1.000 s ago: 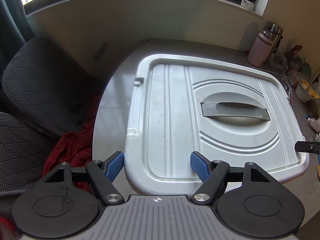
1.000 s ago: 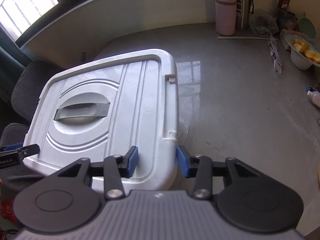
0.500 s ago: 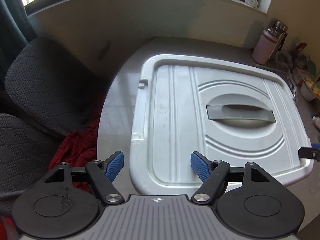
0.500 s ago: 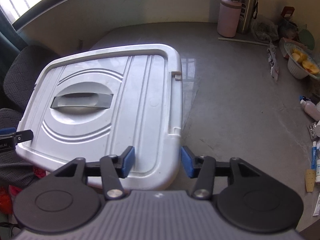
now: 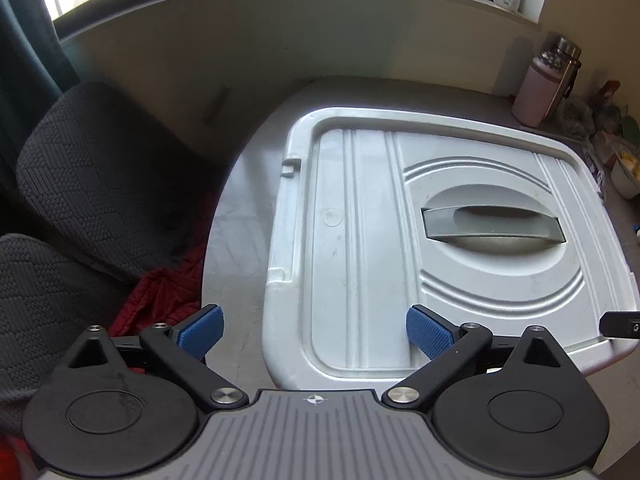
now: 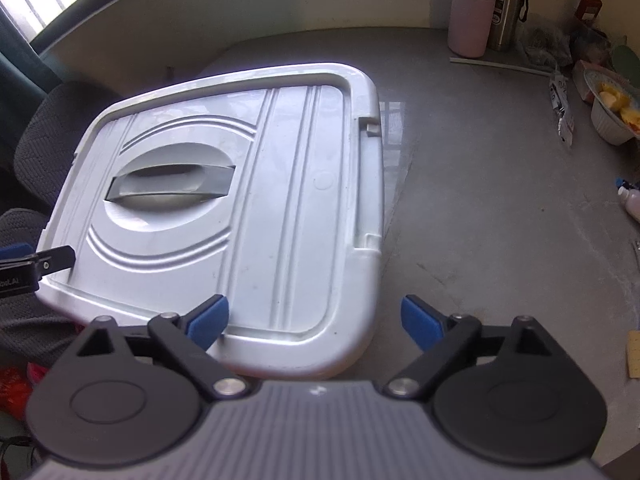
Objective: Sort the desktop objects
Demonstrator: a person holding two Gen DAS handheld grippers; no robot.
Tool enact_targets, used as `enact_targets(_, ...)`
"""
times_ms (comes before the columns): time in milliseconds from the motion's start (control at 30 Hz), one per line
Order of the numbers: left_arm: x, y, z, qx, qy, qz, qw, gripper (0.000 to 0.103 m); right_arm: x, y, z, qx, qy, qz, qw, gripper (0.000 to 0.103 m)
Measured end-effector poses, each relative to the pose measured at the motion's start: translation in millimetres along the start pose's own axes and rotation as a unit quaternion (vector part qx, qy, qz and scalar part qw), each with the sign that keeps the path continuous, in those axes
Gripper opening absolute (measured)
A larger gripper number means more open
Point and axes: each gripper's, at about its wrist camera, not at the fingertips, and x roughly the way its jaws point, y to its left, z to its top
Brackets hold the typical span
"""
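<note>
- On the grey counter (image 6: 500, 200) sits the white storage box lid (image 5: 400, 240), flat and closed, its grey handle (image 5: 492, 226) running crossways in a recessed oval.
- Left hand-held gripper (image 5: 316, 332) hangs over the lid's near left corner, jaws just opened wide: one blue pad is off the lid's side edge, the other above its ribbed top, neither pressing on it.
- Right hand-held gripper (image 6: 316, 322) mirrors it at the near right corner; jaws just opened wide too, the corner between them, nothing gripped.
- The handle lies ahead of both, inward from each; from these angles it's hard to say which hand is nearer.
- Room to move: open counter right of the lid, while its left side comes close to the counter's rounded edge, with a dark chair (image 5: 100, 184) and red cloth (image 5: 160, 300) beyond.
- Clutter stays well away: pink bottle (image 6: 470, 16), steel flask (image 6: 510, 4), a bowl (image 6: 612, 112) at far right.
</note>
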Motion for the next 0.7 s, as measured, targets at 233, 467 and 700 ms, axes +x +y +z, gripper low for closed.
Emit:
enact_targets(233,2.9,6.3,0.5,-0.014,-0.002,-0.005,0.9999,0.103,1.6,7.2,0.9,-0.009,0.0,-0.019,1.0,0.103)
enact_targets(467,7.3,13.1,-1.8,-0.031,-0.001,-0.024,0.9992,0.103,6.4,-0.7,0.8,0.008,0.009,-0.003,1.0,0.103)
enact_targets(700,2.9,13.8,-2.5,-0.015,-0.002,0.001,0.9999,0.103,-1.3,4.3,1.9,0.005,-0.007,-0.022,1.0,0.103)
